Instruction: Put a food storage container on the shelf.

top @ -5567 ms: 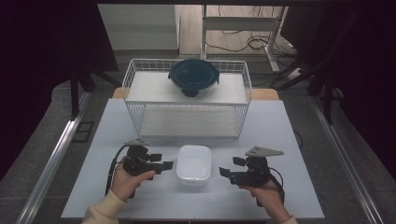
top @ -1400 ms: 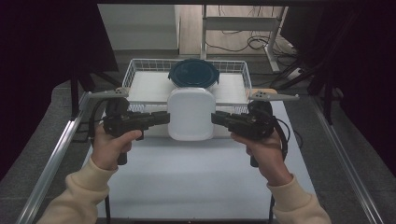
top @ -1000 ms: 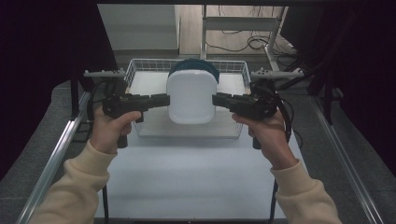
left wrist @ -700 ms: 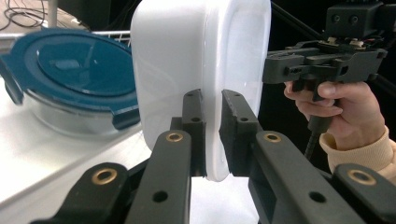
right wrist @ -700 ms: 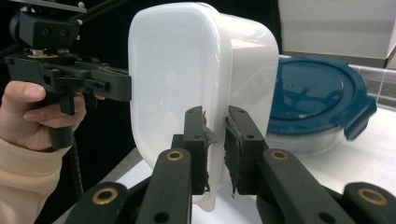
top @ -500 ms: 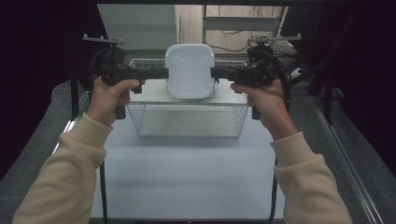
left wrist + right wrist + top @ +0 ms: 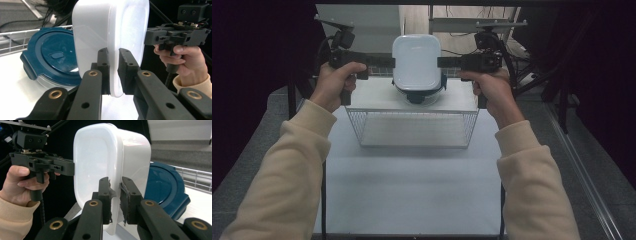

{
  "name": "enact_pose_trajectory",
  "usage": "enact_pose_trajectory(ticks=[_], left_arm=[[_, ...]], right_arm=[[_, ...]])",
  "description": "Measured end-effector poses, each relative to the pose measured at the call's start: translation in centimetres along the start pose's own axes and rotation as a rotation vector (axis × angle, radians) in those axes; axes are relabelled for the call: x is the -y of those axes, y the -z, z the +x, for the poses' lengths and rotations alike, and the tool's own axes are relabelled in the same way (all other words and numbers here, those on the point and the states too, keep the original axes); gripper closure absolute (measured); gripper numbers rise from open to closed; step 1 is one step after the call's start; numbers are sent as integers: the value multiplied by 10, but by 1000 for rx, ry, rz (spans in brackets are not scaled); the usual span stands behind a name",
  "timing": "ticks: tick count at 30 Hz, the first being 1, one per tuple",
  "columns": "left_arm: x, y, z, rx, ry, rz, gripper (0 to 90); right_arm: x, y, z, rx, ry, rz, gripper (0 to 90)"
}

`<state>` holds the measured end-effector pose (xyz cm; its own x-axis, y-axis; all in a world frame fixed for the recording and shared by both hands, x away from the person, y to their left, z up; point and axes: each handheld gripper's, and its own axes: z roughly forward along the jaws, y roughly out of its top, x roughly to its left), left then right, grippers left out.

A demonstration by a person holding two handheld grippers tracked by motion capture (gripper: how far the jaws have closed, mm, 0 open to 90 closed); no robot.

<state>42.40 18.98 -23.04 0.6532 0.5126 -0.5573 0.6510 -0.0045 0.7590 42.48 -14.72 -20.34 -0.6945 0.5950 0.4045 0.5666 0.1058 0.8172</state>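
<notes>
- The white container [image 7: 416,62], pinched at its rim by left gripper [image 7: 392,62] and right gripper [image 7: 439,62], has risen from the table [image 7: 412,190]
- It now hangs at twelve o'clock over the blue-lidded container [image 7: 418,95] in the wire basket [image 7: 412,131], seemingly ready for lowering

High cam looks down; gripper cams close, facing inward, share white container [image 7: 416,60].

- In the high view the white container [image 7: 416,60] covers most of the blue-lidded container [image 7: 418,94]; just the lid's near rim and clips show below it.
- In the left gripper view the white container [image 7: 110,37] hides the blue lid's [image 7: 52,57] right part.
- Inside the wire basket [image 7: 412,127], the far rim is hidden behind the container and hands.
</notes>
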Motion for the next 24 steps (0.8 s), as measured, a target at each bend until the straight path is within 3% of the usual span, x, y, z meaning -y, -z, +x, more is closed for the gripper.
enact_pose_trajectory(ticks=[7, 12, 19, 24], left_arm=[[-6, -16, 23, -19, 72, 33, 798], [-11, -21, 34, 14, 127, 26, 794], [-18, -31, 43, 35, 204, -9, 778], [-18, -36, 53, 51, 242, -37, 770]], right_arm=[[-2, -14, -19, 12, -87, 32, 788], [-5, -20, -30, -2, -142, 37, 777], [-10, -29, -54, -25, -253, 53, 741], [-11, -34, -65, -49, -306, 46, 723]])
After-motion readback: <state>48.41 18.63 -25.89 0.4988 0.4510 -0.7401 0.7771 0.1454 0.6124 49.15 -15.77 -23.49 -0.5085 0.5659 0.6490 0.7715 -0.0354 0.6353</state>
